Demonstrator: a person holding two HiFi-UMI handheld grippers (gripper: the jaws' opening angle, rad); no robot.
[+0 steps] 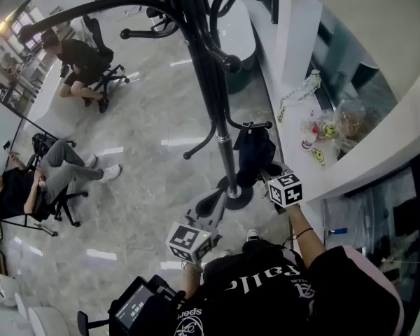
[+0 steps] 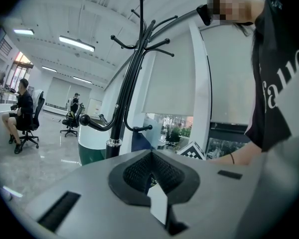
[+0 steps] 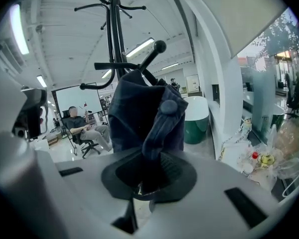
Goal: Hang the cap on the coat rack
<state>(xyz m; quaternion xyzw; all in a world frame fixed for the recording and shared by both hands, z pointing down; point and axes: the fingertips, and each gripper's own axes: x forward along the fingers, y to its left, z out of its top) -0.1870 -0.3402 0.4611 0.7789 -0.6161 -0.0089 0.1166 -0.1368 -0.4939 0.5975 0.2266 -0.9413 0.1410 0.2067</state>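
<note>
The right tool (image 3: 148, 185) pinches the cap (image 3: 139, 108). I'd seat it fully over the coat rack's (image 3: 113, 29) low hook (image 3: 159, 47) before releasing. The left tool (image 2: 152, 176) is pressed together, empty.

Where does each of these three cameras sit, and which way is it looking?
Head view: on the person's head, looking steeply down at the coat rack; shirt, left tool and right tool show.
Left gripper view: on the left tool, facing the coat rack; the person's shirt shows.
Right gripper view: on the right tool, looking along its jaws at the gripped cap.
Shared: all three see the coat rack.
</note>
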